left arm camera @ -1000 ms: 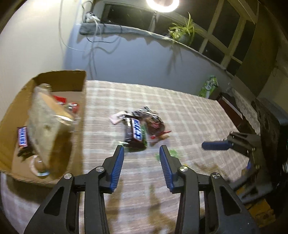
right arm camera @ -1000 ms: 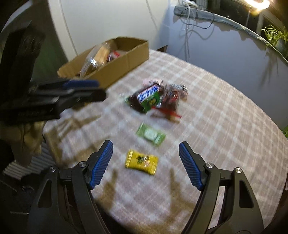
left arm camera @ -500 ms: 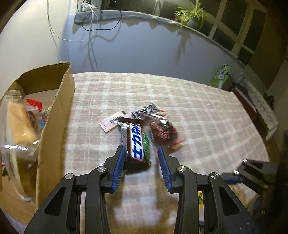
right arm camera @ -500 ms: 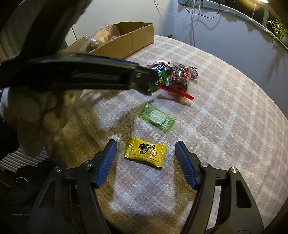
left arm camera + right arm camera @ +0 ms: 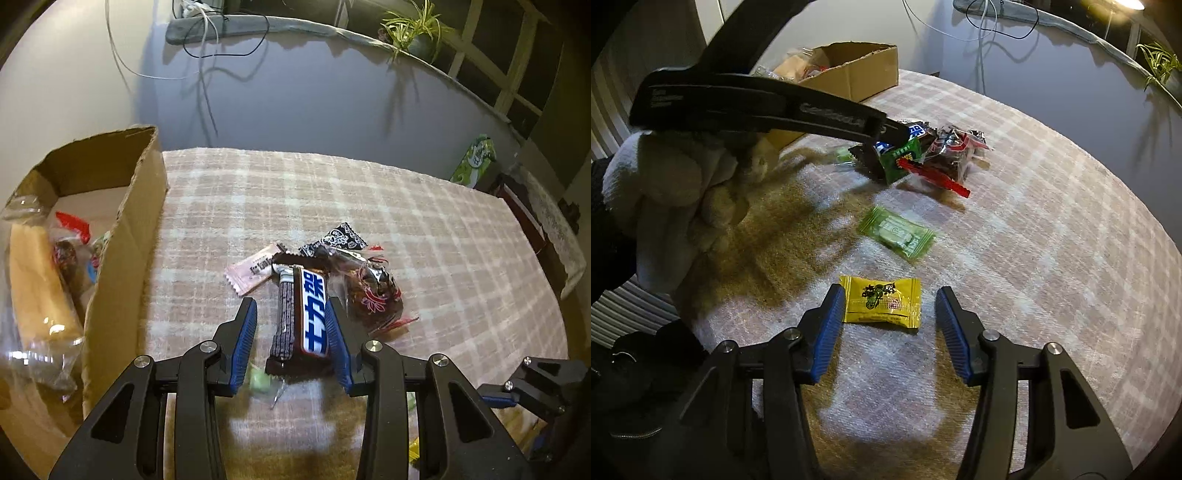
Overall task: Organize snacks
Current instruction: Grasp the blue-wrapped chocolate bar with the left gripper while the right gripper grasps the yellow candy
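My left gripper [image 5: 291, 339] is open, its blue pads on either side of a brown chocolate bar with a blue-and-white label [image 5: 301, 314]; the right pad touches it, the left stands off. The bar lies on a heap with a pink packet [image 5: 253, 267] and a clear bag of dark snacks [image 5: 369, 291]. My right gripper [image 5: 888, 332] is open, straddling a yellow sachet [image 5: 881, 303] on the checked cloth. A green sachet [image 5: 895, 236] lies beyond it. The left gripper also shows in the right wrist view [image 5: 882, 127] over the heap.
An open cardboard box [image 5: 125, 229] with a bagged bread loaf [image 5: 33, 295] and other snacks stands at the left of the table. The grey wall, cables and a potted plant [image 5: 413, 29] lie behind. A green carton [image 5: 474, 158] sits past the far right edge.
My left gripper moved forward and down until its pads flank the chocolate bar. My right gripper moved forward and lower, narrowing its opening around the yellow sachet.
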Available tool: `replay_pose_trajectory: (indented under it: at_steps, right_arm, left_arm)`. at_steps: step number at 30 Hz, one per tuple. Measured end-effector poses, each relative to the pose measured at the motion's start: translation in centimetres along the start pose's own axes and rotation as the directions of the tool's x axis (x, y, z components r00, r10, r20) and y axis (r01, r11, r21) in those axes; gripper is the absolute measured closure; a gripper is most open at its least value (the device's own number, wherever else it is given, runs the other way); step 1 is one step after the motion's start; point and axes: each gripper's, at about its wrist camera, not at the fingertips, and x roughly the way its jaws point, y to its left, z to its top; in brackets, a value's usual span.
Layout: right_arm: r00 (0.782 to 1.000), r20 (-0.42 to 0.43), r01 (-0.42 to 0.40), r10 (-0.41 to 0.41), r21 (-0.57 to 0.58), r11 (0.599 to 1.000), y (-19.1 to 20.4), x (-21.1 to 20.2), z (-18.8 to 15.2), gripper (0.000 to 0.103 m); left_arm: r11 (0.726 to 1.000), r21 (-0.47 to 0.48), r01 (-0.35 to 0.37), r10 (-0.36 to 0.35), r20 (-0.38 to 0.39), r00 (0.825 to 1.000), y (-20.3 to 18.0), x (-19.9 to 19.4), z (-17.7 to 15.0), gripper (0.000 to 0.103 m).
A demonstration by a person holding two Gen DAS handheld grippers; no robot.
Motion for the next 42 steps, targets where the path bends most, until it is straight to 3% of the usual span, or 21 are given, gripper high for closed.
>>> replay_pose_trajectory:
  at_steps: [14,22,30,33,38,42]
  right_arm:
    - [1.0,0.006,0.008,-0.008,-0.011,1.0,0.3,0.1,-0.4,0.049]
    - [1.0,0.009,0.011,-0.011,0.007,1.0,-0.4,-0.1,-0.7,0.049]
    - [1.0,0.008,0.022,-0.022,-0.003,1.0,-0.3,-0.1,-0.9,0.05]
    - [0.999,0.008,0.033,-0.033,-0.006,0.999,-0.2,-0.1,-1.0,0.058]
    - [0.999,0.01,0.031,-0.031,0.014,0.999,-0.8,-0.5,-1.2,0.074]
    - [0.999,0.018,0.033,-0.034,0.028,0.999,-1.2,-0.9,-1.2,0.078]
  left_arm:
    - [0.996,0.047,0.081,-0.079,-0.044,0.996,-2.1,0.8,0.7,0.067]
    - [0.999,0.018,0.047,-0.046,-0.052,0.998,-1.3,1.0,0.7,0.067]
    - [0.998,0.058,0.029,-0.024,-0.086,0.996,-2.2,2.8,1.3,0.069]
    - [0.999,0.046,0.028,-0.025,-0.08,0.997,-1.9,3.0,1.5,0.075]
    - [0.999,0.041,0.033,-0.031,-0.065,0.997,-1.8,2.6,1.1,0.076]
    - [0.998,0.039,0.04,-0.039,-0.041,0.998,-1.7,1.3,0.6,0.076]
